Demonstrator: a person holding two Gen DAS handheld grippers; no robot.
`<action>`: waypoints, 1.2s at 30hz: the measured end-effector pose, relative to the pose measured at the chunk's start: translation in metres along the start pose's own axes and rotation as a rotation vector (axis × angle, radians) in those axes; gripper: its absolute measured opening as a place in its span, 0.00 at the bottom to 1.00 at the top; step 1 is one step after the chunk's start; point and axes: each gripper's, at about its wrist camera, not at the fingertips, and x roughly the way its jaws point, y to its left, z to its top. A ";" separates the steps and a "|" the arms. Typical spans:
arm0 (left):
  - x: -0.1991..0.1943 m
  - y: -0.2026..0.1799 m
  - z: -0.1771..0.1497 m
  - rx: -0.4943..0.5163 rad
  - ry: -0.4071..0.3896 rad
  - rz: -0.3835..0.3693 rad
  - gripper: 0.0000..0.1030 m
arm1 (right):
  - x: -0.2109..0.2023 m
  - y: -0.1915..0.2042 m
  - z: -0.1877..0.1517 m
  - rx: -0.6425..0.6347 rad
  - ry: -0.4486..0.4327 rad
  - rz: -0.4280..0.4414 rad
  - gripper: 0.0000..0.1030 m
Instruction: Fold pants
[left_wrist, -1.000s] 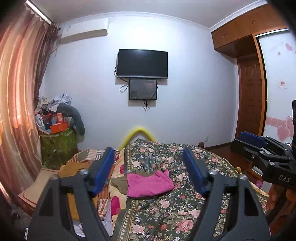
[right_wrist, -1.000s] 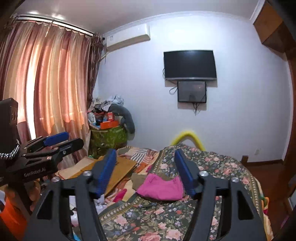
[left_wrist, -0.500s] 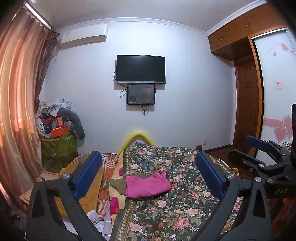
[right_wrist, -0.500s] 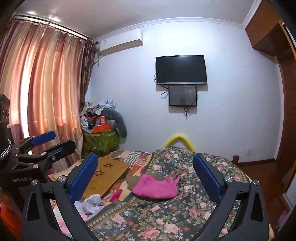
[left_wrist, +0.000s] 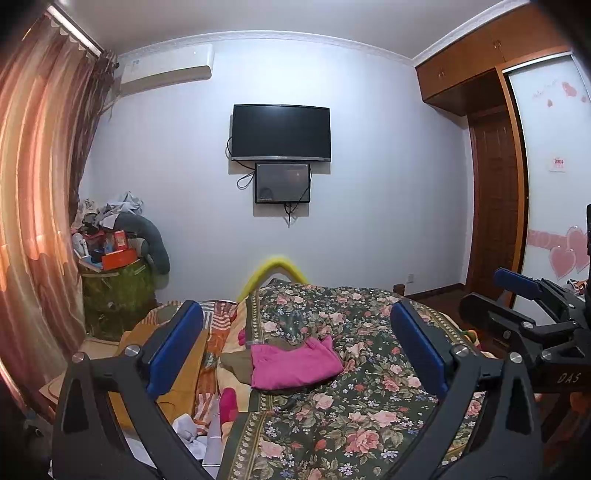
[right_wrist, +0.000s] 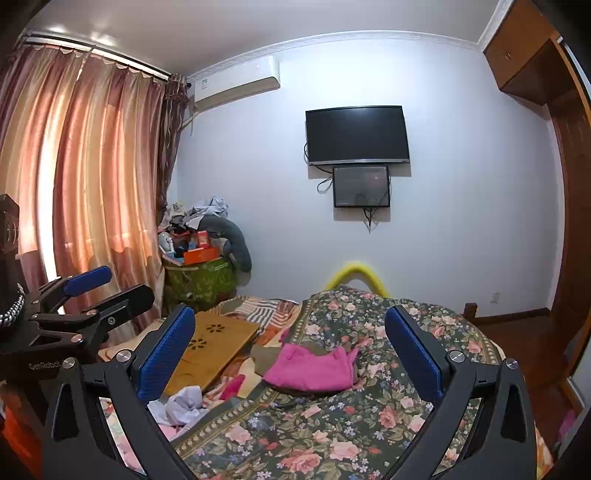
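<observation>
The left gripper (left_wrist: 295, 347) and right gripper (right_wrist: 290, 345) have just spread their fingers wide, holding nothing. Both point nearly level over the bed (left_wrist: 369, 417). Farther off, the folded pink pants (left_wrist: 295, 363) lie on its floral cover.

The right gripper (right_wrist: 290, 349) hovers low over the near end of a floral bedspread (right_wrist: 332, 435), its blue-padded jaws having just spread wide with nothing between them. Farther along the bed, framed between the jaws, lie the folded pink pants (right_wrist: 314, 367); a wooden lap tray (right_wrist: 214, 345) rests to their left. At the left edge, the left gripper (right_wrist: 99, 288) points toward the curtain (right_wrist: 92, 177) with its jaws apart.
</observation>
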 end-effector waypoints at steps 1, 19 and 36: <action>0.001 -0.001 -0.001 0.006 0.002 0.004 1.00 | 0.000 0.000 0.000 0.001 0.002 -0.002 0.99; 0.012 0.001 -0.006 -0.008 0.034 -0.025 1.00 | 0.000 -0.004 -0.002 0.016 0.030 -0.019 0.99; 0.019 0.000 -0.007 -0.016 0.047 -0.041 1.00 | 0.000 -0.006 -0.003 0.020 0.033 -0.015 0.99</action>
